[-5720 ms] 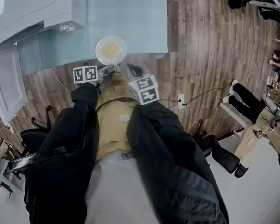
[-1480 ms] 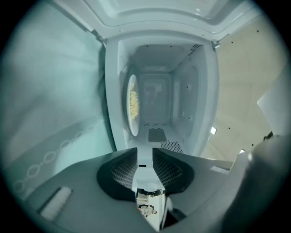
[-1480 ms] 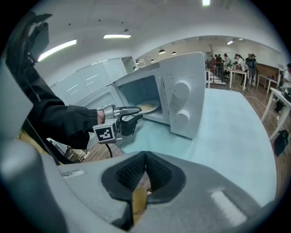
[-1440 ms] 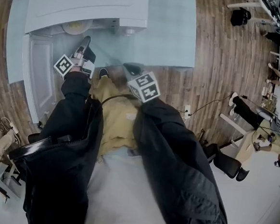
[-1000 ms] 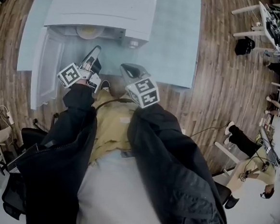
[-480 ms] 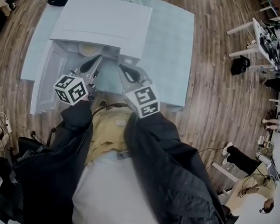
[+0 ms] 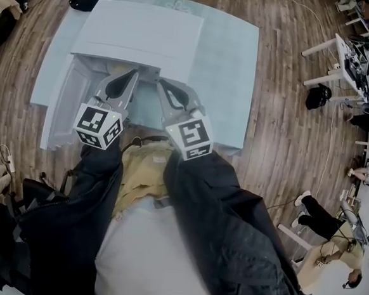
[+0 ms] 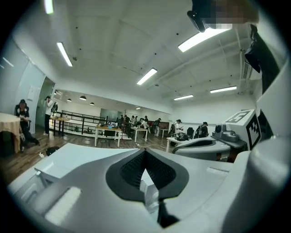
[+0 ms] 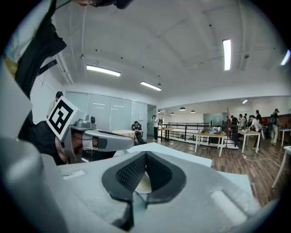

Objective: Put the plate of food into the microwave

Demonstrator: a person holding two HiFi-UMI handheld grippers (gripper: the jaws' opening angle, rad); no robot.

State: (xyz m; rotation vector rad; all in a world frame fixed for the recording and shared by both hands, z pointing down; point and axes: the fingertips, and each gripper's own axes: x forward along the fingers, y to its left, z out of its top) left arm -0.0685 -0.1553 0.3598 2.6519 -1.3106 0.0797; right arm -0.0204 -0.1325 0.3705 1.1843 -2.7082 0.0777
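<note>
In front of the boxy white microwave [image 7: 139, 32] on the pale smooth bench [image 7: 232, 65], the left gripper [image 7: 133, 75] and right gripper [image 7: 161, 84] press ribbed black fingers [image 8: 129, 169] together, holding nothing.

Both arms extend forward from the torso, side by side, in black sleeves: left sleeve [image 7: 96, 175], right sleeve [image 7: 221, 204]. The left gripper [image 7: 134, 73] and the right gripper [image 7: 159, 83] point ahead, close to level, their tips angled toward each other but apart. Each carries a marker cube at its rear: left cube [image 7: 99, 125], right cube [image 7: 190, 136]. In the left gripper view the jaws meet at the tips. In the right gripper view the jaws likewise meet at the tips.
</note>
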